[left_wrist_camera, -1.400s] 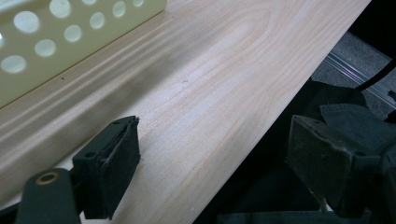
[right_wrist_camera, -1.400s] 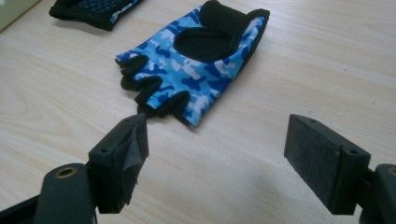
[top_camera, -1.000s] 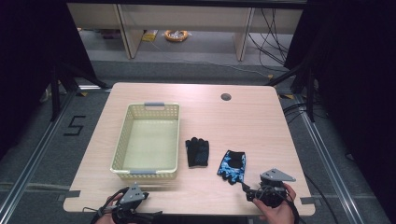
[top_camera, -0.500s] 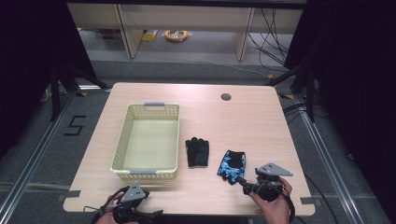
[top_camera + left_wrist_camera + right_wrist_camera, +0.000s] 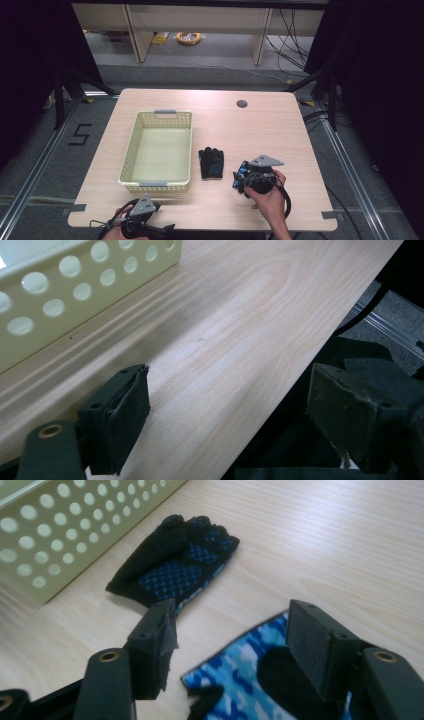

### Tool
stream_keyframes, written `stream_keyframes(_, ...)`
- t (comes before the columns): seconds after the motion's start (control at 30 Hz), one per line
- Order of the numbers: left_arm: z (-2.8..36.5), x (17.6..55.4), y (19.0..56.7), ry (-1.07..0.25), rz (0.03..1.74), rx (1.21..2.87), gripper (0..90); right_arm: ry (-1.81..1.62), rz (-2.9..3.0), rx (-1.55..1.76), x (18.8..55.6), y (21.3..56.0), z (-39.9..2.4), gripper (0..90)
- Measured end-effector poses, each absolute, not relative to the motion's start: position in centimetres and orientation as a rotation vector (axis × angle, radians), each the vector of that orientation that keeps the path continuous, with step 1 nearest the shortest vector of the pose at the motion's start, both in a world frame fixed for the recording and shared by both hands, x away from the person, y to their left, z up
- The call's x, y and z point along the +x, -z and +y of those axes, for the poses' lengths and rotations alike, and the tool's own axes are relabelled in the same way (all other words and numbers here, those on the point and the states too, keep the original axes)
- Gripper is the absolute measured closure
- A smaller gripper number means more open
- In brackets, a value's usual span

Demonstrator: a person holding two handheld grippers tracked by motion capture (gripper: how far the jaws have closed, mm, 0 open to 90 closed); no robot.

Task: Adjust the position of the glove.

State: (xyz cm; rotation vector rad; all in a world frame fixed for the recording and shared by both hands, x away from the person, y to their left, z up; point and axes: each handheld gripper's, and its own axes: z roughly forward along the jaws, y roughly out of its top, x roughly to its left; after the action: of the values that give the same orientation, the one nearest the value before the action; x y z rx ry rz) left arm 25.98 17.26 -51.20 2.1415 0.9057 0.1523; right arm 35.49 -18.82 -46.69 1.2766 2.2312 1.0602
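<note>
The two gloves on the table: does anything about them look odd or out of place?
Nothing looks damaged or spilled. The black glove lies flat beside the basket; the blue camouflage glove lies under the right gripper, whose jaws have just been closing around its edge, not yet pressing.

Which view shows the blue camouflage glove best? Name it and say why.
The right gripper view: the blue camouflage glove lies close, between the right gripper's open jaws, pattern plain. In the high view the right gripper covers most of the glove. The left gripper view faces the basket and table edge.
</note>
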Motion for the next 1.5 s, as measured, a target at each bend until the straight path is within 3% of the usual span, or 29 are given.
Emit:
stream_keyframes(0.5, 17.5, 25.9, 51.1, -0.171, 0.885, 2.144, 16.6, -0.997, 2.311, 1.334, 39.8, 47.8, -14.0, 49.4)
stream_keyframes(1.03, 17.5, 25.8, 51.2, -0.177, 0.884, 2.148, 16.6, -0.922, 2.332, 1.379, 42.4, 49.9, -12.4, 51.4)
stream_keyframes(1.13, 17.4, 25.9, 51.1, -0.182, 0.883, 2.149, 16.5, -0.927, 2.344, 1.375, 42.6, 50.2, -12.2, 54.8)
stream_keyframes(1.37, 17.3, 25.7, 51.2, -0.156, 0.895, 2.139, 16.7, -1.018, 2.356, 1.336, 42.4, 50.8, -12.3, 76.1)
stream_keyframes(1.5, 17.4, 25.7, 51.2, -0.173, 0.876, 2.158, 16.8, -1.024, 2.372, 1.338, 42.2, 50.7, -12.1, 81.4)
